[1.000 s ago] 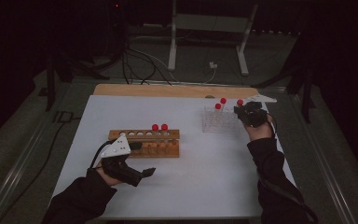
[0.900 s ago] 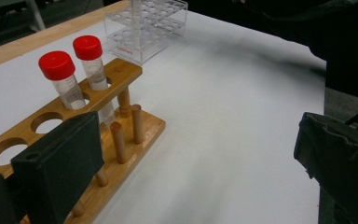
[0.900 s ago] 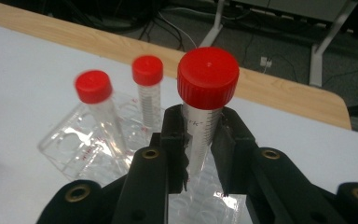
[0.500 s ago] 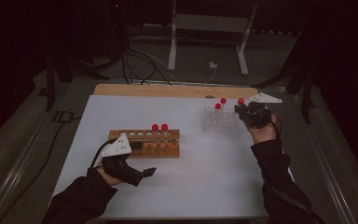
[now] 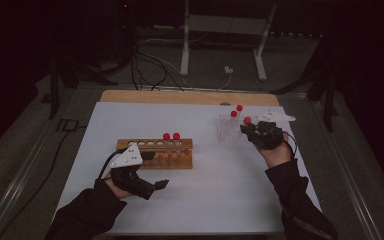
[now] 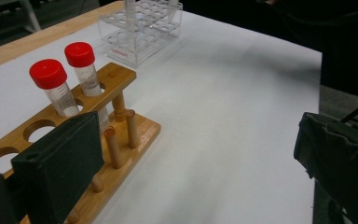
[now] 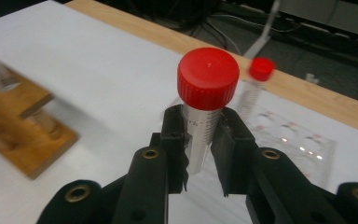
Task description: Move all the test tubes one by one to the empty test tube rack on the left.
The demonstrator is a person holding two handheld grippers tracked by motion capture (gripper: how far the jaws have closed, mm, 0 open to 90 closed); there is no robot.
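My right gripper (image 7: 200, 126) is shut on a clear tube with a red cap (image 7: 208, 77), held upright. In the high view this gripper (image 5: 252, 131) and its tube (image 5: 247, 120) hover at the right edge of the clear plastic rack (image 5: 227, 131), where two more red-capped tubes (image 5: 239, 108) stand. A wooden rack (image 5: 155, 152) at centre left carries two red-capped tubes (image 5: 171, 136). My left gripper (image 5: 162, 184) rests open in front of it, its jaws wide apart with nothing between them (image 6: 196, 163). The wooden rack (image 6: 116, 79) lies just beyond its left jaw.
The white table top (image 5: 210, 200) ends in a wooden strip (image 5: 180, 96) at the far edge. A white pointed object (image 5: 280, 118) lies behind my right hand. A metal stand and cables sit on the dark floor beyond.
My right gripper has carried its tube a little to the left and nearer the person, beside the clear rack. The left gripper has stayed where it was.
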